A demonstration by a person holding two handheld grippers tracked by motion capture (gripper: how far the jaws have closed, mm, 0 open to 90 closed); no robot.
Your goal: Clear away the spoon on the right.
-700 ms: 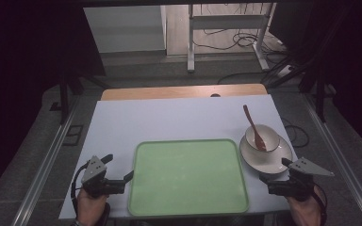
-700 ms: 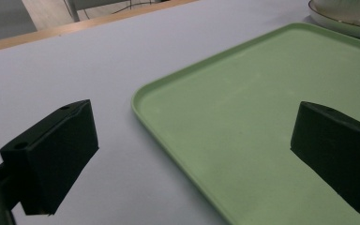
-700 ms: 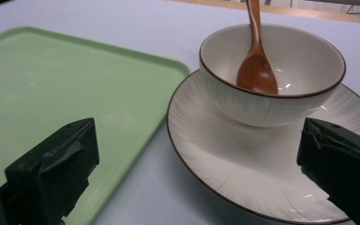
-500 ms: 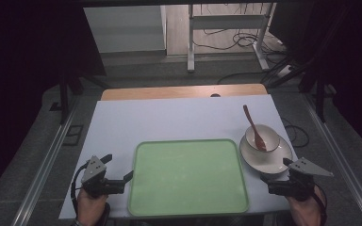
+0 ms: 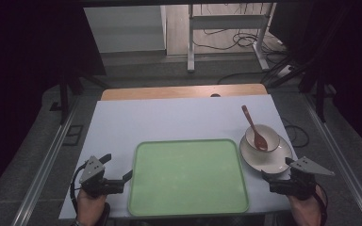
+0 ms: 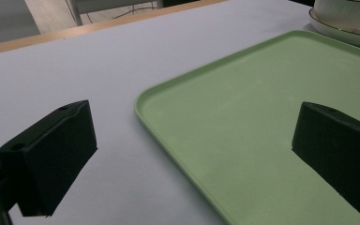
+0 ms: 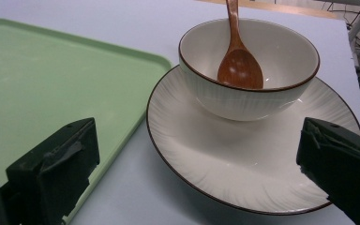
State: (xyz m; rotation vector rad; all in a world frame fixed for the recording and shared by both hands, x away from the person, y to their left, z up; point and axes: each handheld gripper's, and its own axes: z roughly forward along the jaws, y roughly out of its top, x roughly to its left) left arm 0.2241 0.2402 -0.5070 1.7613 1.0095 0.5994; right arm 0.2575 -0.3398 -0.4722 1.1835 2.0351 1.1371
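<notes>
With both the left claw (image 5: 122,178) and right claw (image 5: 269,177) held open and empty at the desk's (image 5: 169,120) near edge, the spoon (image 7: 238,56) propped in the bowl (image 7: 251,75) on the plate (image 7: 243,154) beside the tray (image 5: 188,176) could be tipped out if the plate is lifted unevenly

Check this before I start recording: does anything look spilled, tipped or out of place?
Nothing stands out. The green tray lies flat and bare; the bowl sits upright on its plate with the wooden spoon resting inside. Both grippers, left and right, are open beside the tray.
</notes>
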